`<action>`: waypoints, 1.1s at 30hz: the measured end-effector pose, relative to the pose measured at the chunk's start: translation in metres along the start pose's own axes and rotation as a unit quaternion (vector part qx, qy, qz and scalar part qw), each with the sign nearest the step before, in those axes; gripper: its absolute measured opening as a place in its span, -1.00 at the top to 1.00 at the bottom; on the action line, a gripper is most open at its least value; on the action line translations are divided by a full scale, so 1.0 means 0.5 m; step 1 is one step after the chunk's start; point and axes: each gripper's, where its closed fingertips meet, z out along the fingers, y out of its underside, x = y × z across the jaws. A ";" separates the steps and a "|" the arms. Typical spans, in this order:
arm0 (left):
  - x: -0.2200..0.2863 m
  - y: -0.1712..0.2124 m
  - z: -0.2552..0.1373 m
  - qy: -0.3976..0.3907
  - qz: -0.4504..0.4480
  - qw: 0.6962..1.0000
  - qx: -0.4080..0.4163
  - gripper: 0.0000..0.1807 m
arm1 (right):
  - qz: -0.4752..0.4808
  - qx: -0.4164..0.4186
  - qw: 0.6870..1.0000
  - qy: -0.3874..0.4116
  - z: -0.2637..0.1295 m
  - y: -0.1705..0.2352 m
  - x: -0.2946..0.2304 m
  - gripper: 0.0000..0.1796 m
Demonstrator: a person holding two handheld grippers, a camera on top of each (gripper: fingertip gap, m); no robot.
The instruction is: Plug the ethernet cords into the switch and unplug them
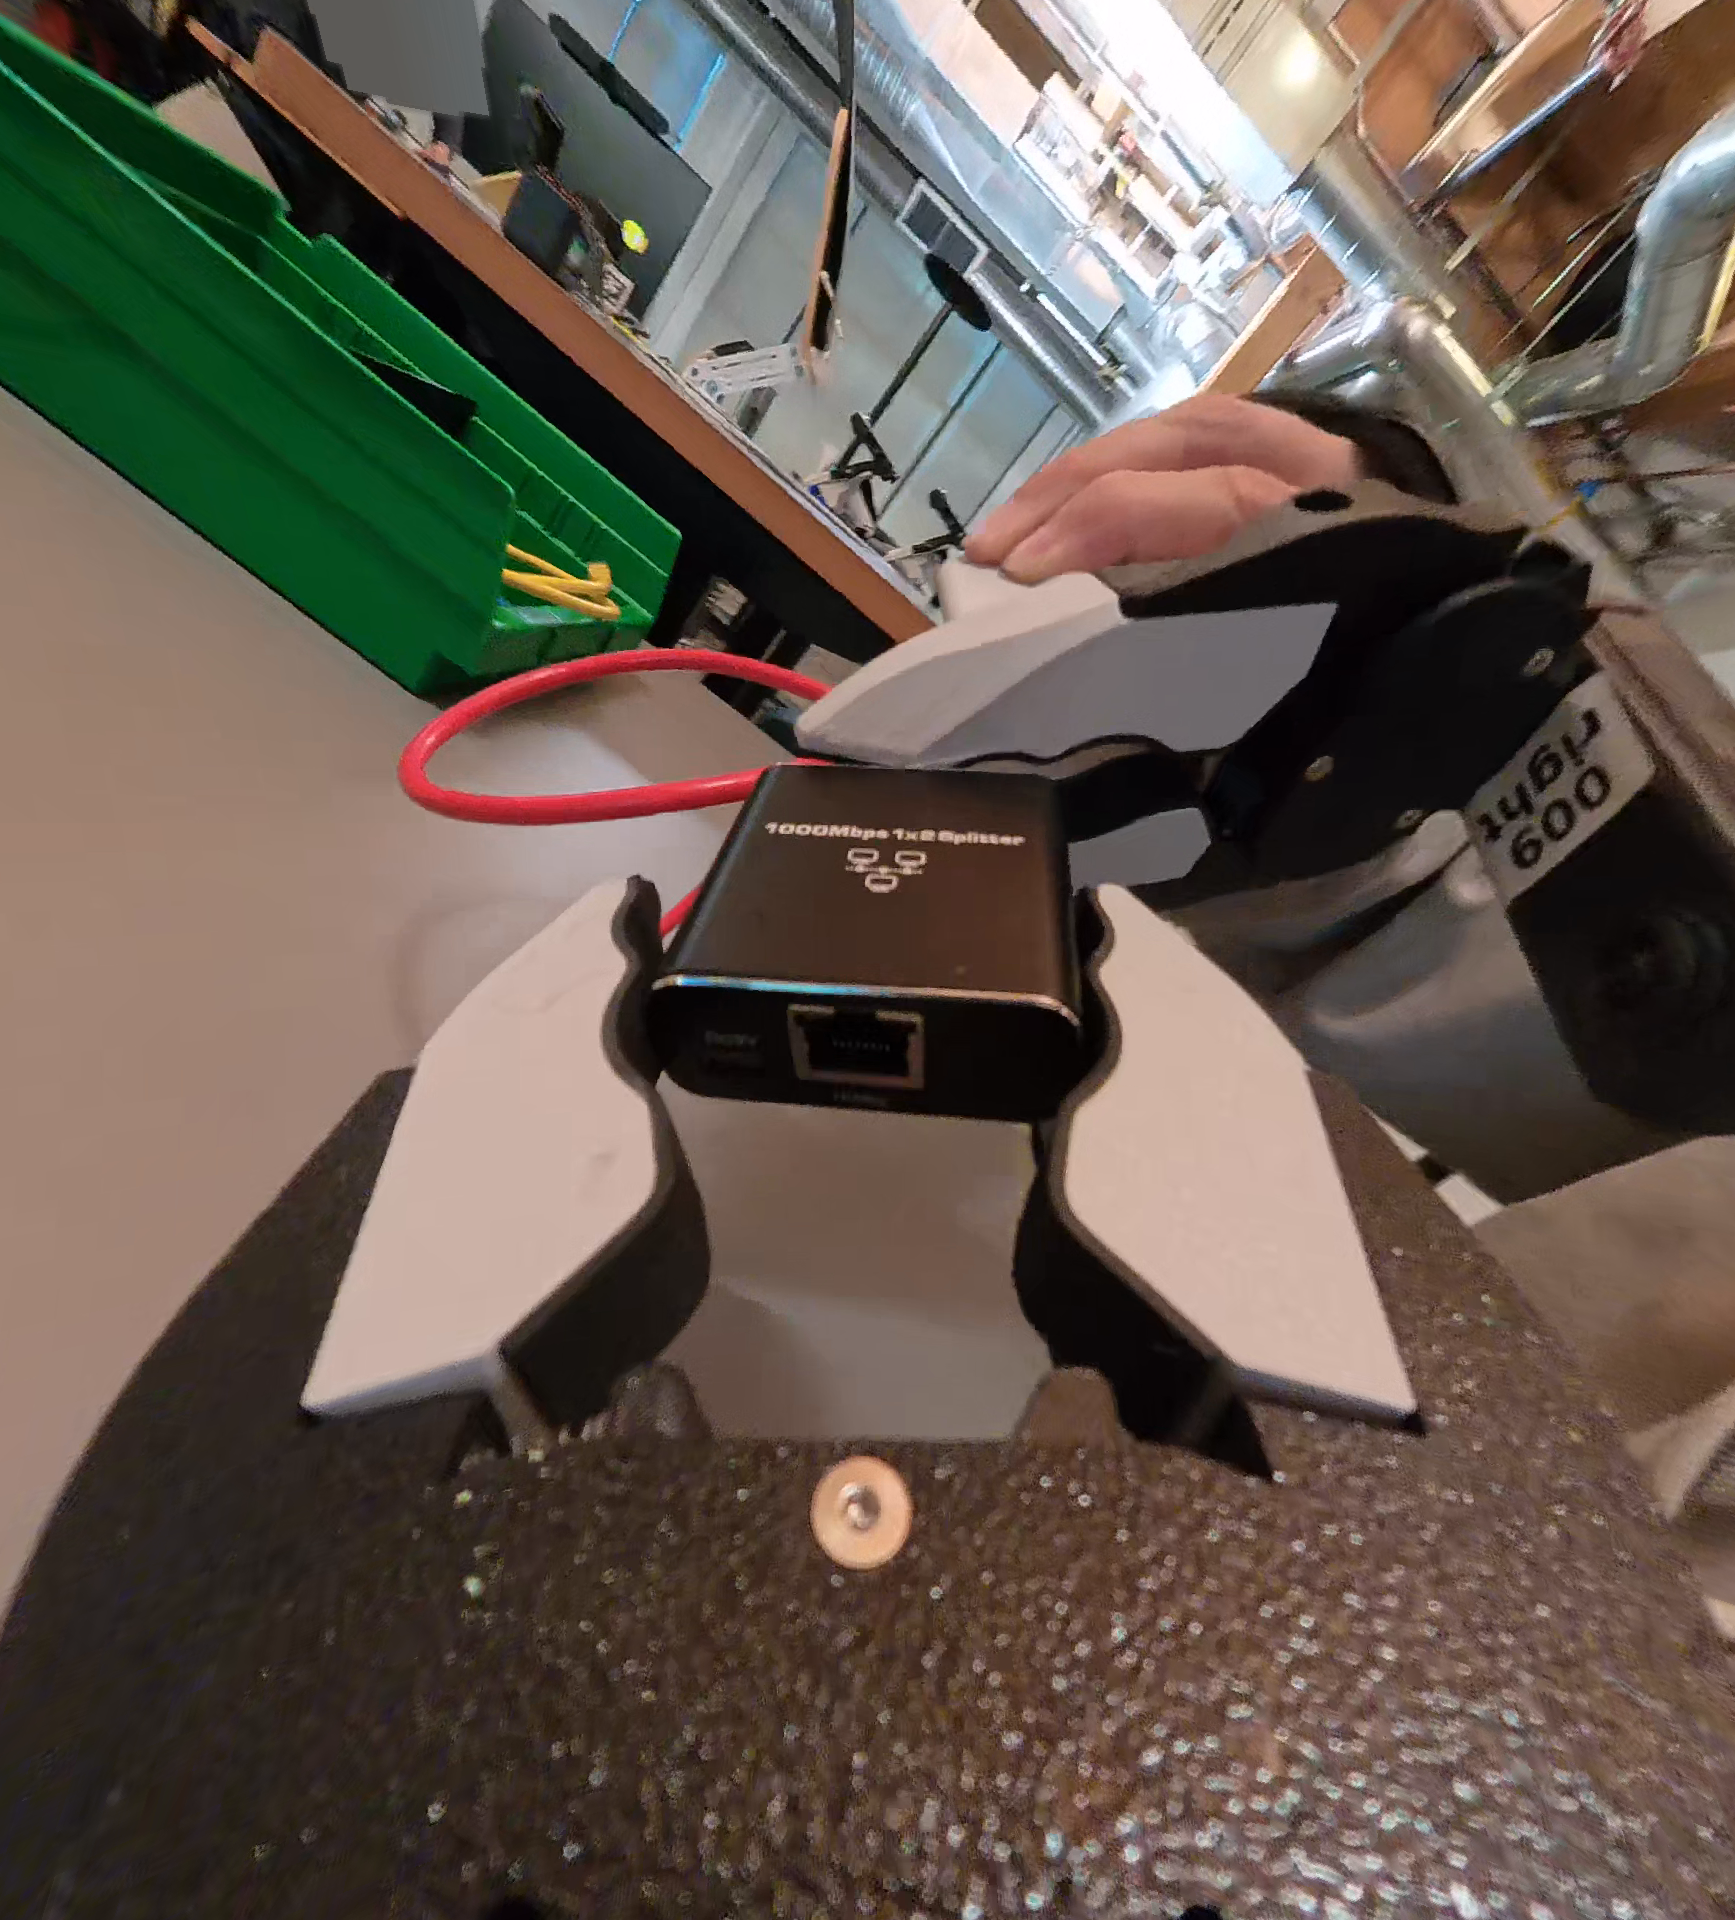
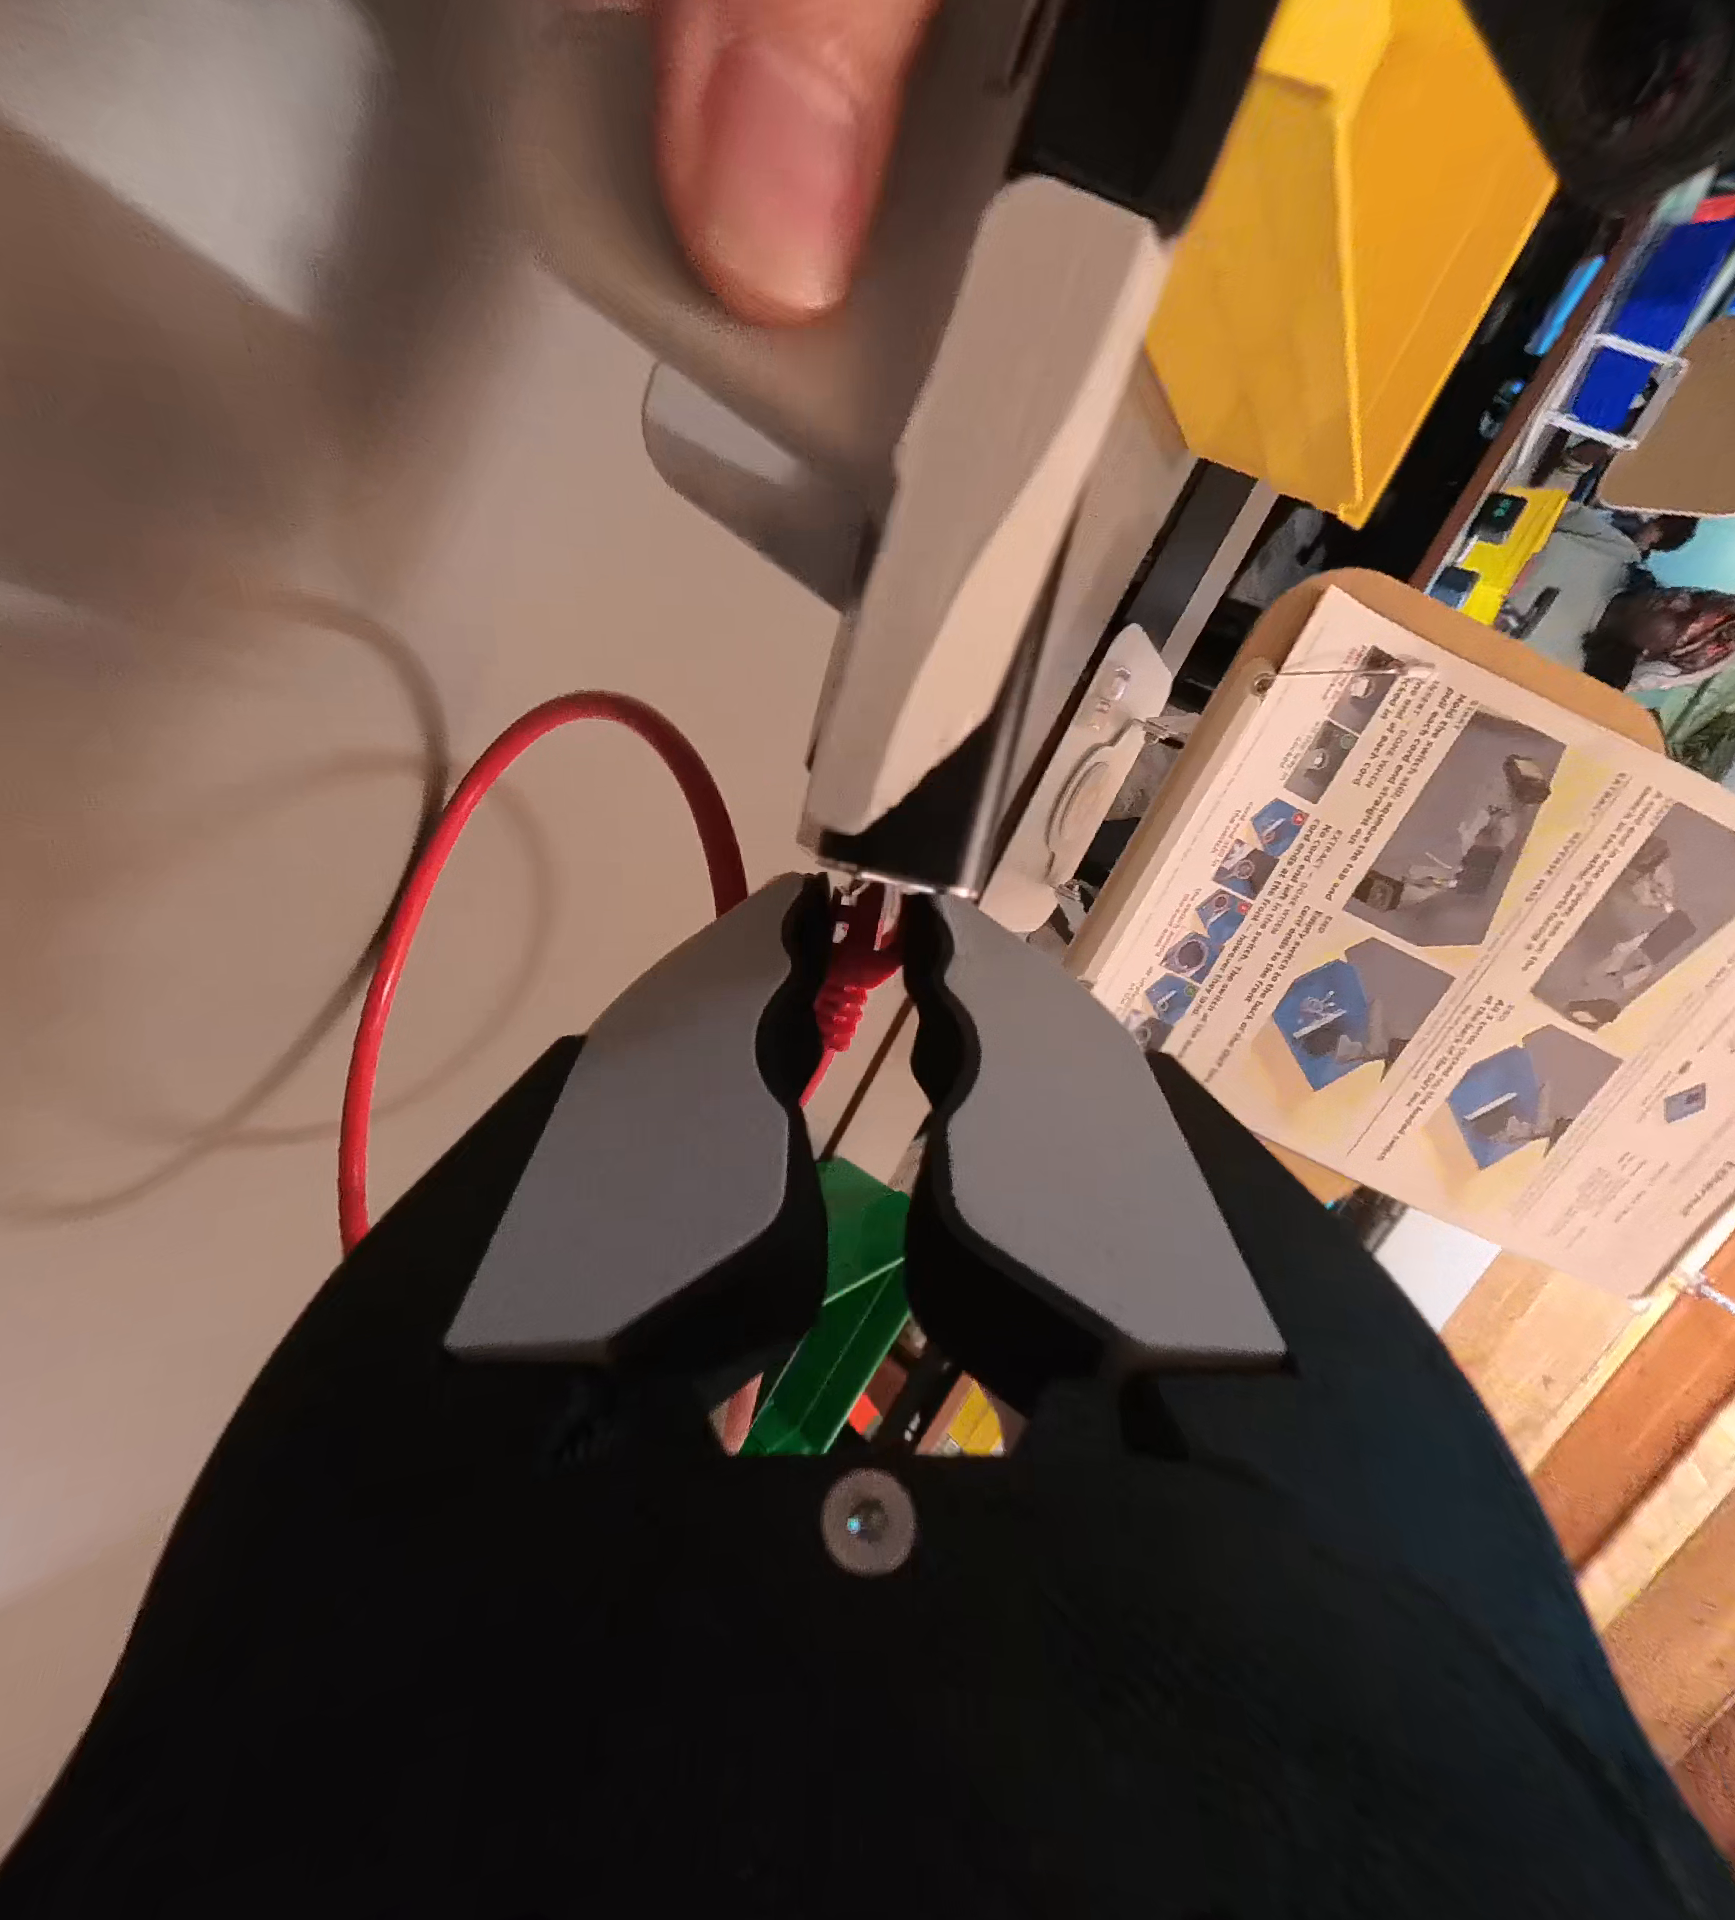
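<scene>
- Presently the switch, a small black box, sits clamped between the left gripper fingers, raised off the table; its near port faces the camera, empty.
- Red cord plug is pinched narrow in the right gripper, tip touching the switch's far face at 12 o'clock in the right view. Whether it is seated cannot be told.
- Risk: plug is gripped near the tips; an off-axis push could cock it in the port or let it slip.
- Risk: the switch is held only by its sides; insertion force could slide it through the fingers.
- Cord loop at 10 o'clock could snag; green bin lies beyond.
</scene>
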 end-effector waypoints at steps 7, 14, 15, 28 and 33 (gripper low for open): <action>-0.006 0.002 0.007 -0.021 0.027 0.999 0.001 0.17 | 0.021 0.005 1.000 0.010 0.004 0.007 0.003 0.82; 0.006 -0.013 0.001 -0.036 0.089 0.995 0.000 0.17 | 0.109 -0.005 0.994 0.014 -0.009 -0.003 0.016 0.83; 0.007 -0.018 -0.003 -0.044 0.102 0.994 0.003 0.17 | 0.132 -0.008 0.991 0.013 -0.014 -0.001 0.018 0.83; 0.032 -0.077 -0.051 -0.108 0.302 0.945 0.065 0.17 | 0.802 0.418 0.422 -0.061 -0.098 -0.051 0.014 0.80; 0.078 -0.066 -0.031 -0.088 0.385 0.917 0.053 0.18 | 0.818 0.518 0.220 -0.121 -0.090 -0.060 0.034 0.70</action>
